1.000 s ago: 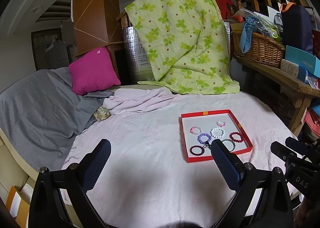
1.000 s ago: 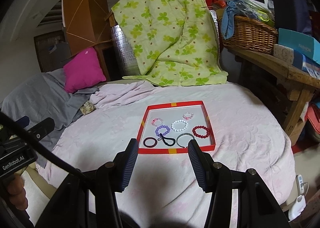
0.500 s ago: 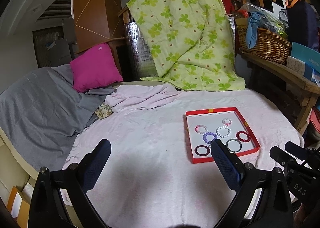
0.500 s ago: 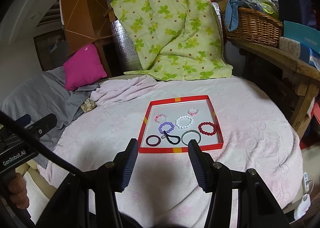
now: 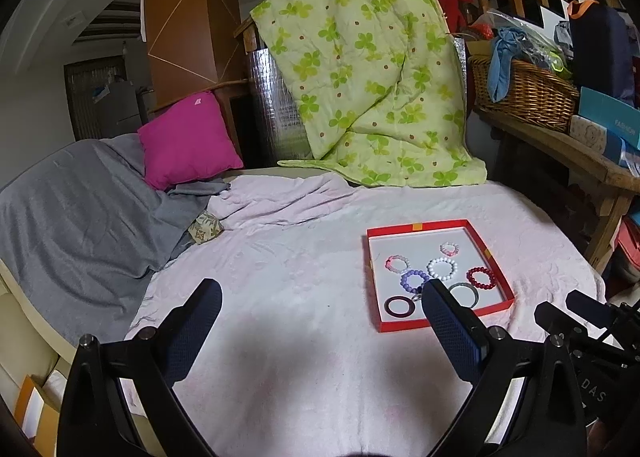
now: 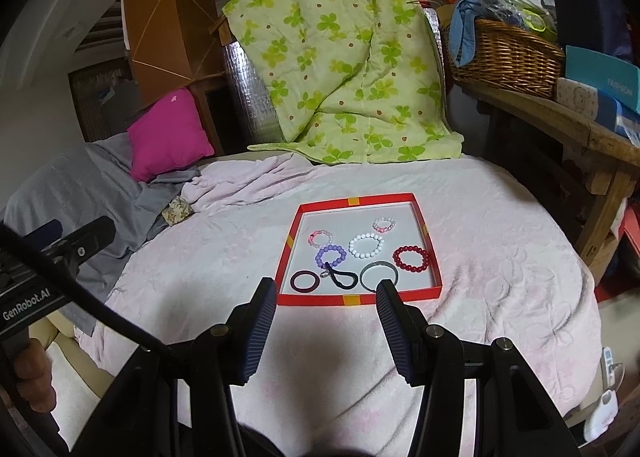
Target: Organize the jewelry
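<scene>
Your shallow red cardboard tray [image 6: 357,300] with a white floor lies on the pale pink blanket [image 6: 500,277], holding beaded bracelets in red [image 6: 411,258], white [image 6: 366,245] and lilac [image 6: 331,255], plus plain rings. Your right tongs [image 6: 326,293] and left tongs [image 5: 320,297] both gape, empty, above the blanket.

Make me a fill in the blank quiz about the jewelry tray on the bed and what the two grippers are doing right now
1. The bracelets lie inside a shallow tray whose rim is ____ in colour.
2. The white bead bracelet sits between the purple bead bracelet and the dark ____ bead bracelet.
3. The right gripper has nothing between its fingers, so its jaws are ____.
4. The left gripper hovers over the pale ____ bedspread.

Missing words: red; red; open; pink
</scene>
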Demonstrator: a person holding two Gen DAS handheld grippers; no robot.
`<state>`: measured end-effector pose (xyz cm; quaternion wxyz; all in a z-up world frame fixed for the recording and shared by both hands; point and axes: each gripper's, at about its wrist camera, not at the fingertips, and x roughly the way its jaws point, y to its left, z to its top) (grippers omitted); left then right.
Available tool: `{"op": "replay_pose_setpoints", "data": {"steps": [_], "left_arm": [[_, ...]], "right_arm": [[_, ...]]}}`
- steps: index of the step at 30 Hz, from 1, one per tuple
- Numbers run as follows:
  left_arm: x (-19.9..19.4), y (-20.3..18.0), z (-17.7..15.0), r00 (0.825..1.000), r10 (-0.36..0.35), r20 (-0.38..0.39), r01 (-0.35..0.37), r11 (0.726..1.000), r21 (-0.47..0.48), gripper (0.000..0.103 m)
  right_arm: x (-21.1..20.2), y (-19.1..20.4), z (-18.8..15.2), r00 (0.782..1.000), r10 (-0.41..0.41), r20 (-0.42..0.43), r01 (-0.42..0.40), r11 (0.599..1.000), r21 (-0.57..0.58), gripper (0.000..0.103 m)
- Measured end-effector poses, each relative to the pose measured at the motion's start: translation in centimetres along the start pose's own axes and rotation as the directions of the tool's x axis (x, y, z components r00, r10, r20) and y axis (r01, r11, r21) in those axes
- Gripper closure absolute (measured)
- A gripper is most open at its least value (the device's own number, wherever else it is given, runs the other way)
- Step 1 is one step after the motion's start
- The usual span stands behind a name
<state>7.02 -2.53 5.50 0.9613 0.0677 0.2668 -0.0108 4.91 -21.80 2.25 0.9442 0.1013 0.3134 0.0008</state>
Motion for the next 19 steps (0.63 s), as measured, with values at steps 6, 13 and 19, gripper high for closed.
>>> {"op": "replay_pose_setpoints", "data": {"steps": [6,13,19], "left_arm": [[2.2,0.3,0.2,1.000,0.009,-0.028,-0.009,1.000,-0.014,0.003],[4.7,0.5,0.2,0.999,0.012,-0.045,-0.013,1.000,-0.023,0.003],[7.0,0.0,0.0,1.000,-0.007,-0.030,0.007,1.000,0.013,0.003]], "right_arm": [[2.2,0.0,0.1,1.000,-0.002,-0.031,0.002,1.000,0.000,0.047],[4.4,-0.6,0.6,0.999,-0.007,-0.049,0.008,1.000,0.010,0.047],[6.1,-1.4,0.8,0.998,-0.013,-0.061,0.014,1.000,0.021,0.047]]}}
